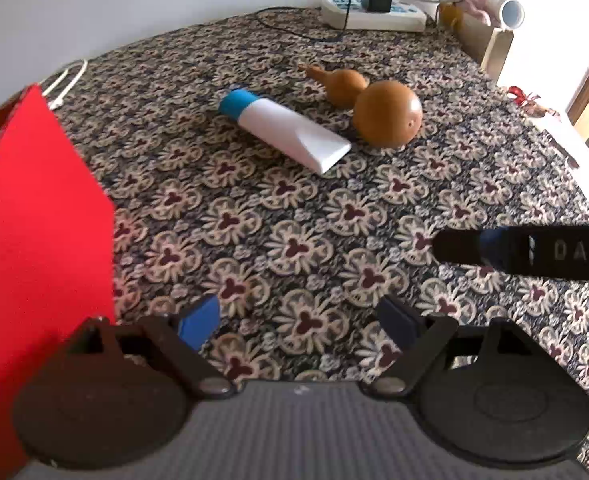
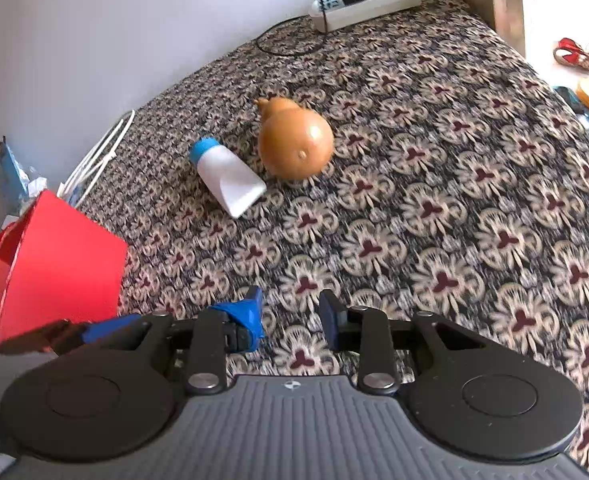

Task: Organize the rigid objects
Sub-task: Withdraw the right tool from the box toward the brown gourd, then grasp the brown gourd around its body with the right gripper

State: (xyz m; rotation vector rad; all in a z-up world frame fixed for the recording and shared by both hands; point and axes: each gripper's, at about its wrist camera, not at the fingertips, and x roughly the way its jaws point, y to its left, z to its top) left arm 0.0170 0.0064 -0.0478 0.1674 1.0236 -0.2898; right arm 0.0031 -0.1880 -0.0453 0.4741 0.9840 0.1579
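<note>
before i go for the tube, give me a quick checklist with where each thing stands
1. Left claw open and empty: ok.
2. Right claw open and empty: ok.
3. Tube lying flat in the open on the cloth, blue cap toward the wall: ok.
4. Gap between tube and gourd: not ok, they lie close side by side; whether they touch, cannot tell.
5. Path from either claw to the tube free of things: ok.
6. Red box open and ready to take things: cannot tell, its inside is hidden.
</note>
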